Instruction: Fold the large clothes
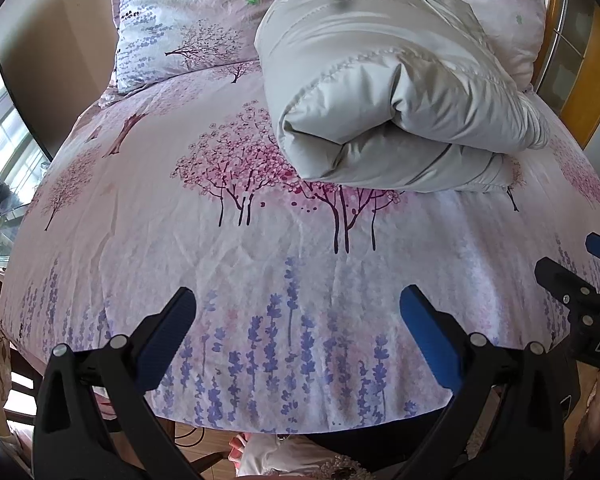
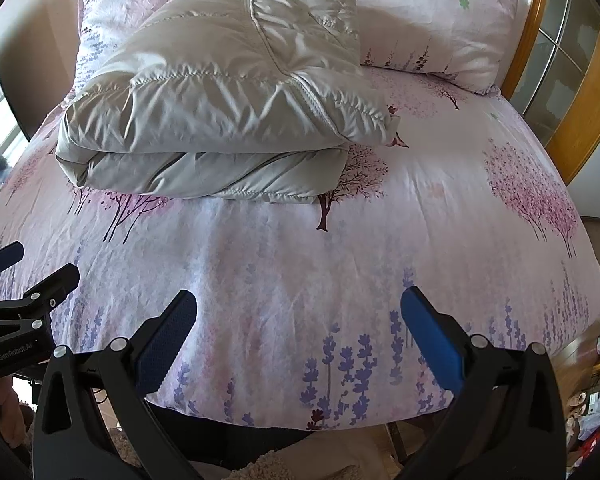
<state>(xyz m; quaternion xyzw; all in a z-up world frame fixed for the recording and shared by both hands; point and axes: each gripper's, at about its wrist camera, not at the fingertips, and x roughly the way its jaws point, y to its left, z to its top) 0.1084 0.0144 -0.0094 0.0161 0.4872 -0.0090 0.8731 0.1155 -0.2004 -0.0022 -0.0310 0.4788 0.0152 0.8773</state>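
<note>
Toward the far end of the bed sheet, near 2 pillows, the padded jacket lies folded; left gripper and right gripper hover near, jaws apart and empty, apparently finished.

Quilted jacket glossy satin-like cloth; bedsheet matt, creased printed cloth; headboard varnished wood.

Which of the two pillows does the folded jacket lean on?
The left pillow, at the head of the bed: the folded jacket overlaps and hides much of it. The right pillow lies beside the jacket, almost wholly uncovered.
</note>
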